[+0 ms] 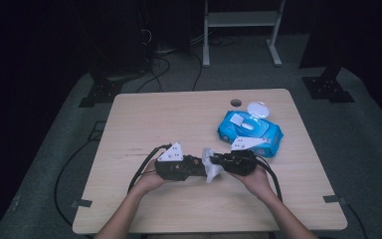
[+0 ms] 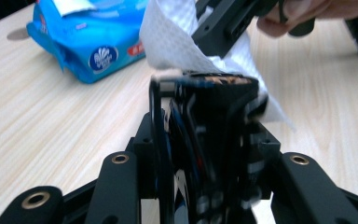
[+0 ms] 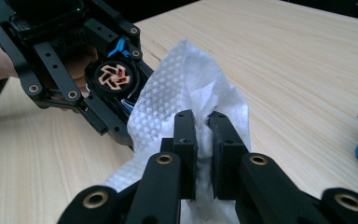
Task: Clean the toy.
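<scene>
Wiping step: in hand, as I judge it; a wet wipe [image 3: 182, 79] is being rubbed over a small black part held between the 2 grippers, low and centre in the high view.
Left gripper [image 2: 205, 116]: jaws clamped on the black object [image 2: 214, 140], which fills the gap between them; close and blurred in its own view, so the pad contact itself is hard to read.
Black object: round face with a copper-coloured pinwheel emblem and blue bits beside it, seen upper left in the right gripper view; exact kind of part I cannot tell.
Right gripper [image 3: 203, 135]: jaws nearly together, pinching a fold of the wipe between the 2 pads.
Wipe position: bunched, dimpled sheet draped over the top edge of the black object, touching it; the rest hangs toward the table [image 1: 179, 119].
Wipe pack [image 1: 251, 130]: blue, lid flipped open, lying right of centre in the high view, near the right hand but apart from it.
Progress: mid-task by my reading; the wipe covers 1 edge, and the emblem face lies bare.
Next move: keep the left grip firm, drag the wipe across the uncovered faces with light pressure.
Risk: the thin sheet could slip out of the pinch or snag on the object's edges.
</scene>
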